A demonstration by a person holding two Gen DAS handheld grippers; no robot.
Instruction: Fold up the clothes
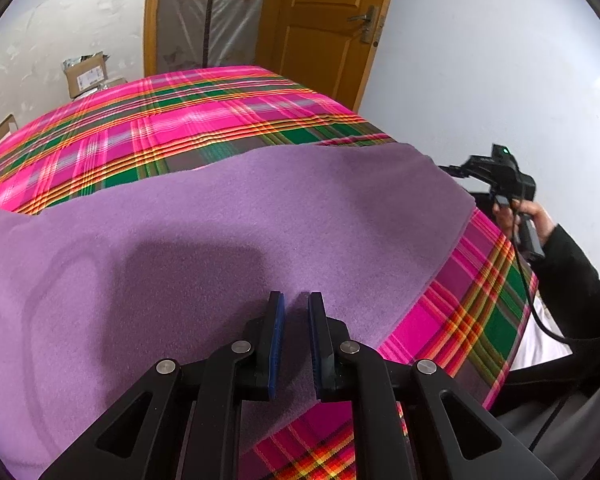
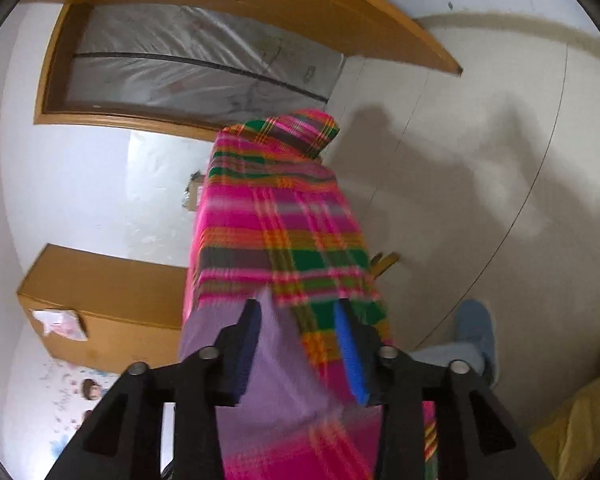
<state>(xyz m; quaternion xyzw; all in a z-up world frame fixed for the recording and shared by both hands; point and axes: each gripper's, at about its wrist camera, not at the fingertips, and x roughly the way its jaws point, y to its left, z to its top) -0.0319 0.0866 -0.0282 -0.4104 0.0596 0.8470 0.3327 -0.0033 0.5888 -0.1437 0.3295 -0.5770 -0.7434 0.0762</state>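
Note:
A purple cloth (image 1: pixel 220 232) lies spread flat over the near part of a surface covered in pink and green plaid (image 1: pixel 180 120). My left gripper (image 1: pixel 296 300) hovers low over the cloth's near right part, its blue pads a narrow gap apart with nothing pinched between them. At the right edge of the surface, a person's hand (image 1: pixel 536 216) holds the other gripper by the cloth's far right corner. The right wrist view is blurred. There my right gripper (image 2: pixel 298 308) stands wide open, with a corner of the purple cloth (image 2: pixel 276 360) between its fingers, untouched by the pads.
An orange wooden door (image 1: pixel 320 32) and a plastic-covered doorway stand behind the plaid surface. Cardboard boxes (image 1: pixel 86 74) sit at the far left. A black sleeve (image 1: pixel 572 280) and cable cross the right side. A foot in a light blue slipper (image 2: pixel 476 328) stands on the pale floor.

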